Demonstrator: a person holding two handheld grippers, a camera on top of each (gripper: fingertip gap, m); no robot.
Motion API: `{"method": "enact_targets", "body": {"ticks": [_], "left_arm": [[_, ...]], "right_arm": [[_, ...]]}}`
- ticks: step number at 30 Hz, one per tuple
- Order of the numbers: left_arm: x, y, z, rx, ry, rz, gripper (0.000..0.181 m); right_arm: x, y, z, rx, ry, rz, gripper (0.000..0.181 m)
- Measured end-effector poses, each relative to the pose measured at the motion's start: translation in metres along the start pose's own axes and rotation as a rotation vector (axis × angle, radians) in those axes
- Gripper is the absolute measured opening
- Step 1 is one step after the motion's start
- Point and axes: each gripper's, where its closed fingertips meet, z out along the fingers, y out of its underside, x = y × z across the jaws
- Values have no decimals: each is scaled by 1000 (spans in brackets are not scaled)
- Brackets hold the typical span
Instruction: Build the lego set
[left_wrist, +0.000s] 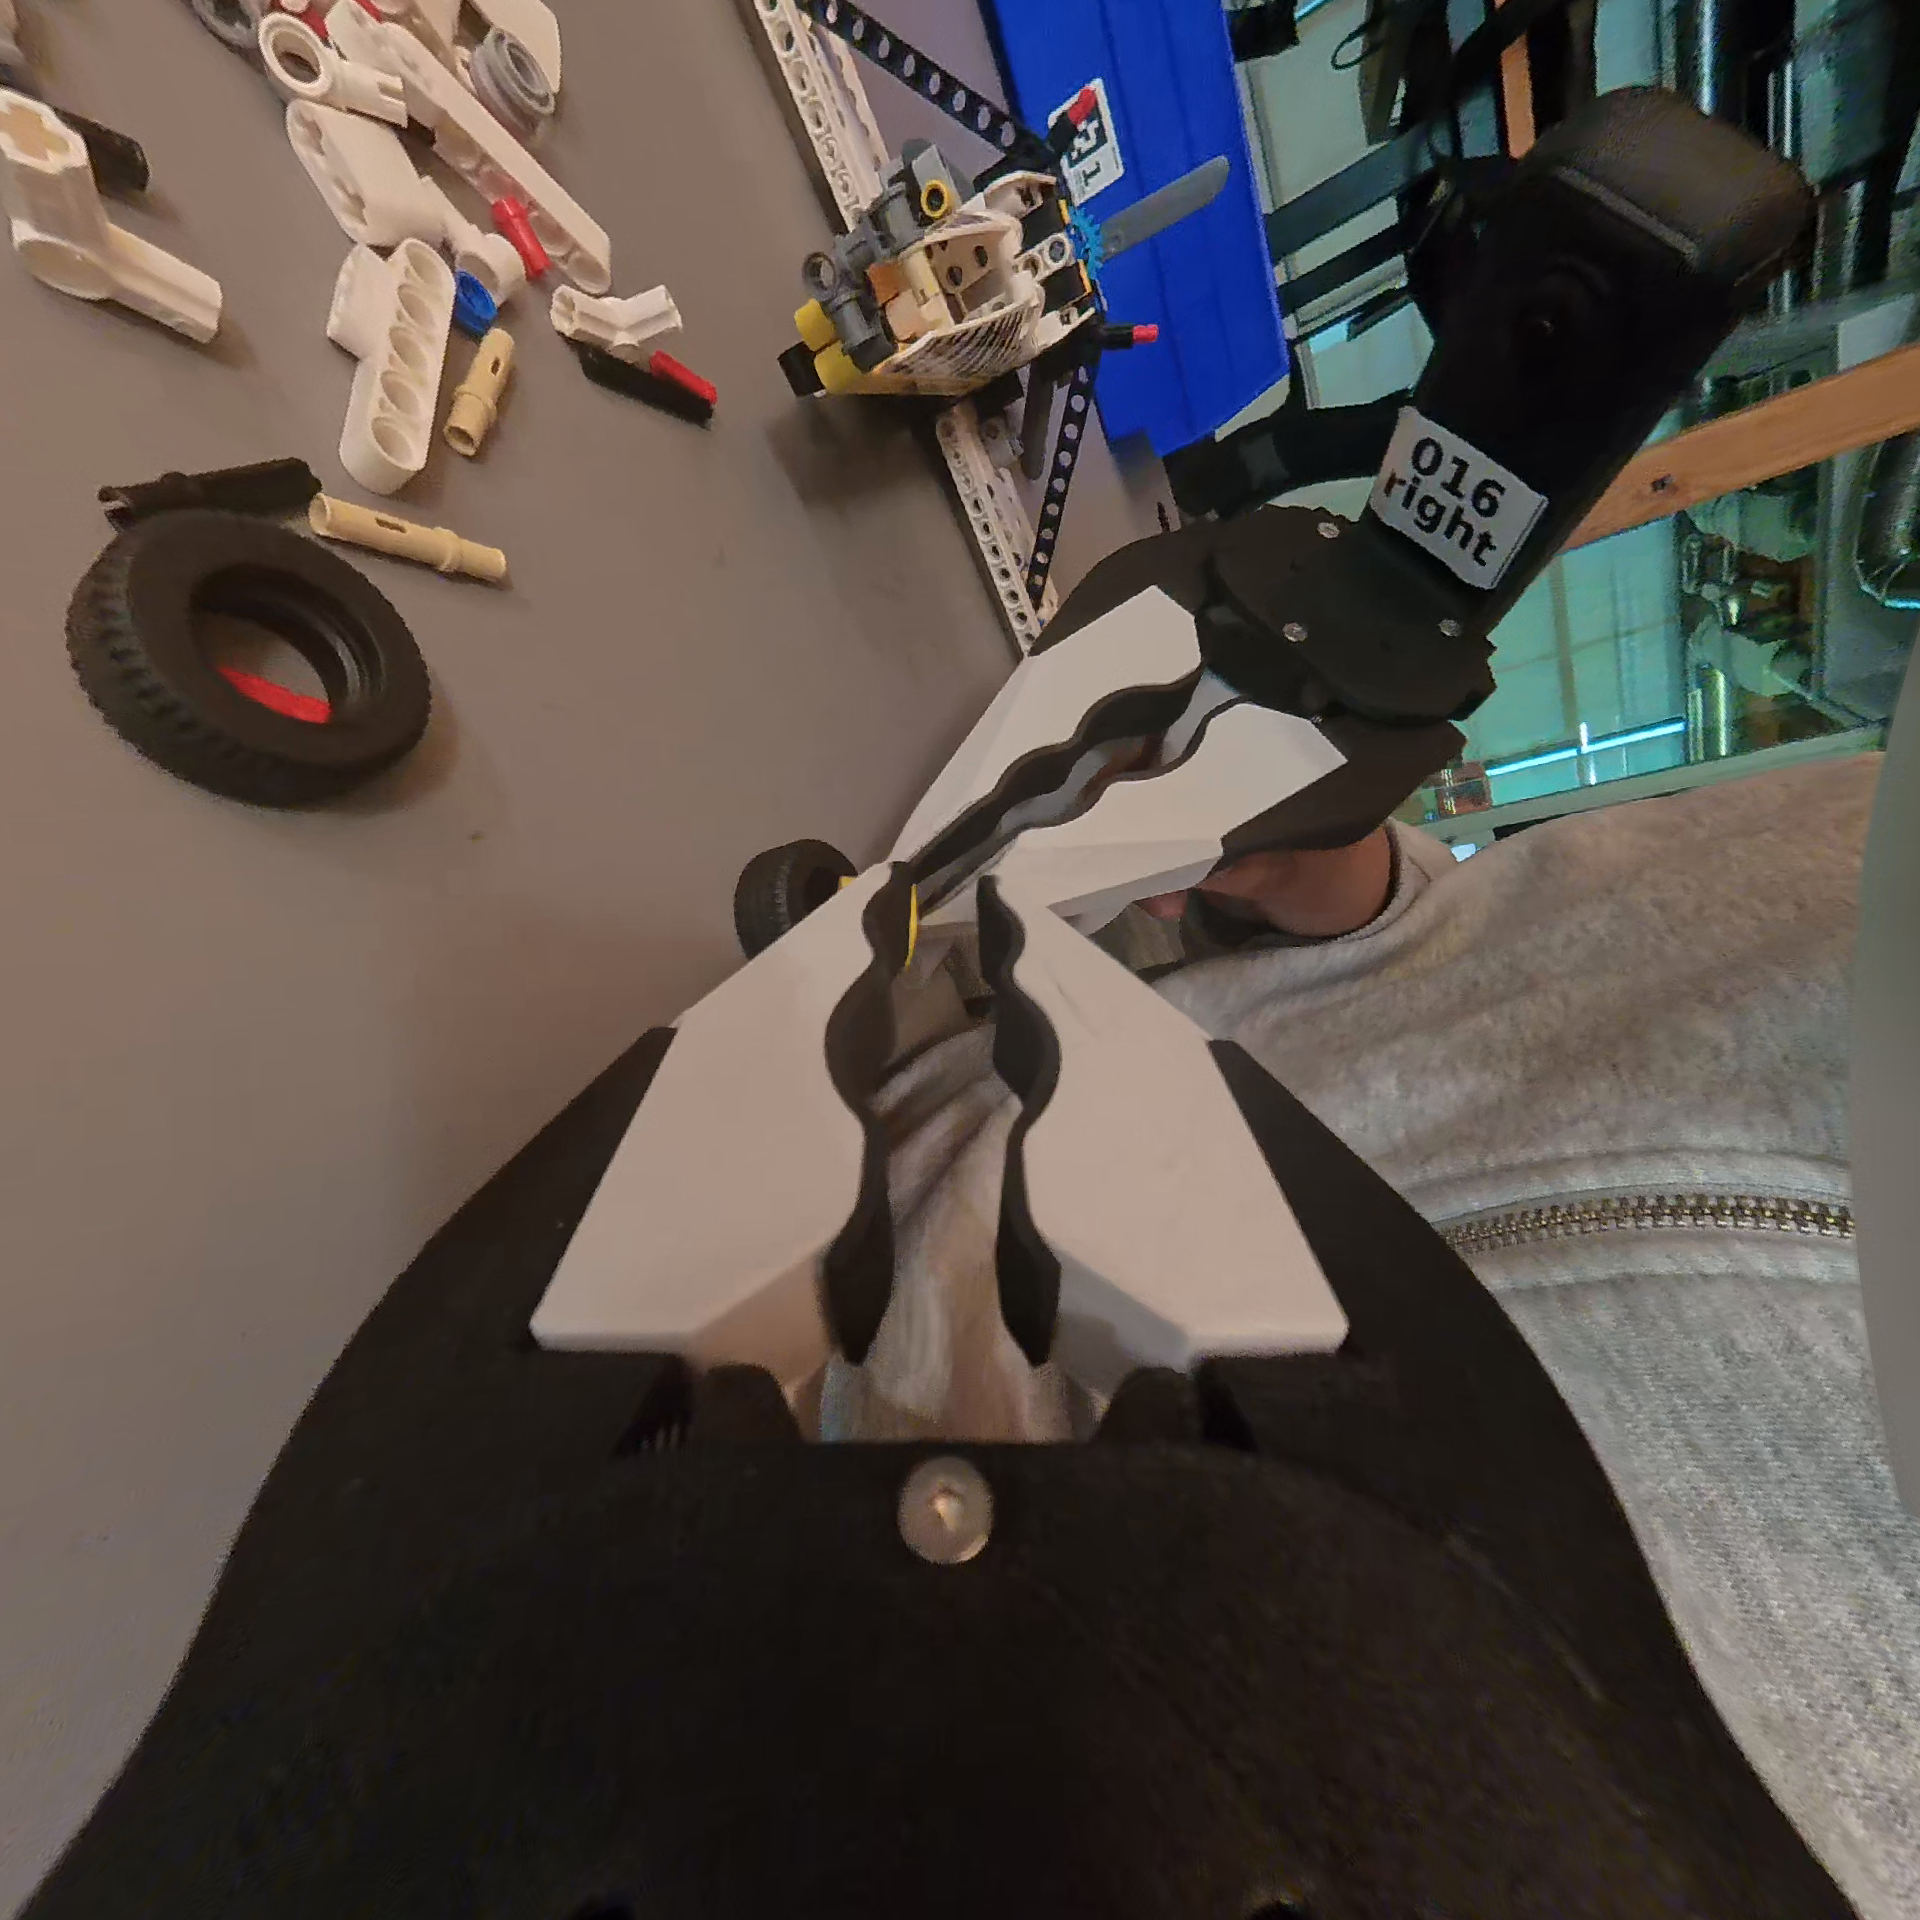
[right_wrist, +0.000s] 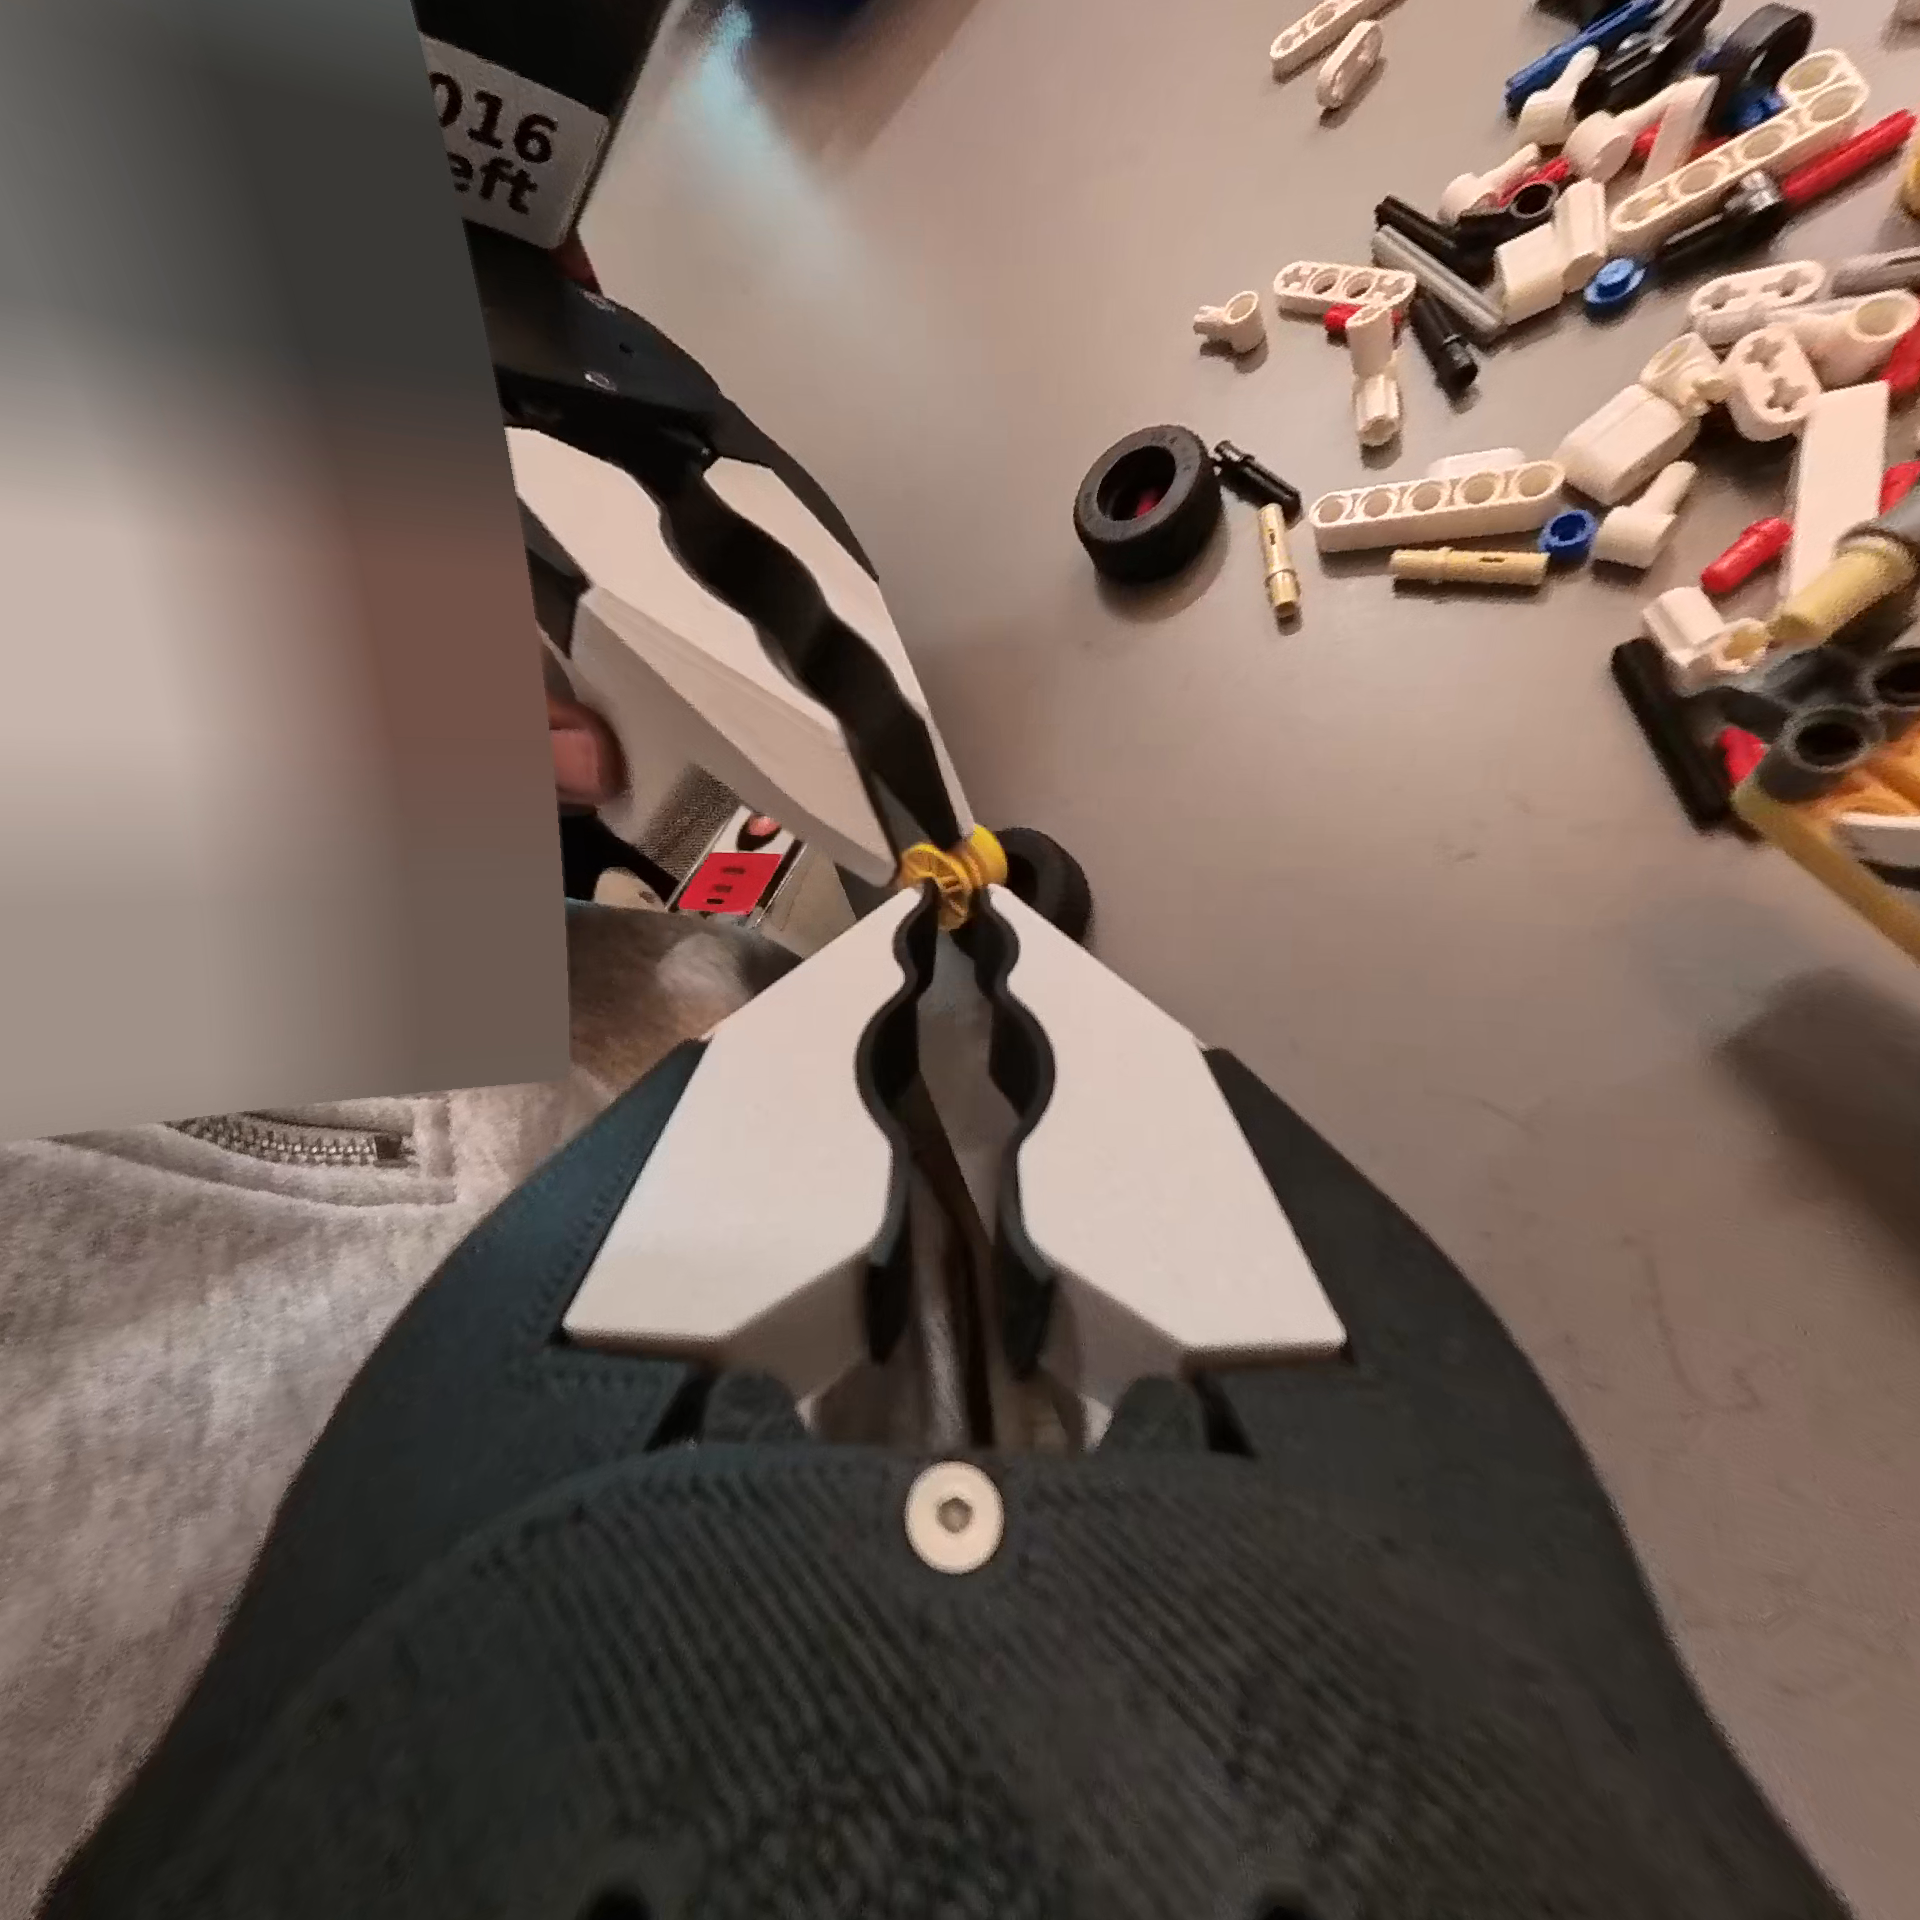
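A small yellow wheel hub (left_wrist: 911, 928) (right_wrist: 940, 871) is held in the air where both grippers meet tip to tip. My left gripper (left_wrist: 935, 899) (right_wrist: 935, 844) is pinched on it from one side. My right gripper (left_wrist: 904, 873) (right_wrist: 953, 923) is closed on its rim from the other. A small black tyre (left_wrist: 784, 899) (right_wrist: 1049, 883) lies just behind the hub; I cannot tell whether they touch. The partly built model (left_wrist: 935, 291) (right_wrist: 1829, 748), yellow, grey and white, stands farther off on the grey table (left_wrist: 520, 1039).
A larger black tyre (left_wrist: 249, 665) (right_wrist: 1143, 509) with a red piece inside lies near a spread of loose white, red, blue, tan and black parts (left_wrist: 416, 260) (right_wrist: 1610, 260). Long perforated beams (left_wrist: 997, 488) run beside the model. A blue bin (left_wrist: 1143, 208) stands behind. A person's grey sweater (left_wrist: 1558, 1143) is close by. Left and right tips are no more than a few centimetres apart.
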Motion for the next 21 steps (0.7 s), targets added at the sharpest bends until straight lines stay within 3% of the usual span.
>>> {"method": "enact_targets", "body": {"ticks": [21], "left_arm": [[-12, 11, -2, -37, -56, -20, 8]], "right_arm": [[4, -1, -4, 22, -17, 40, 0]]}}
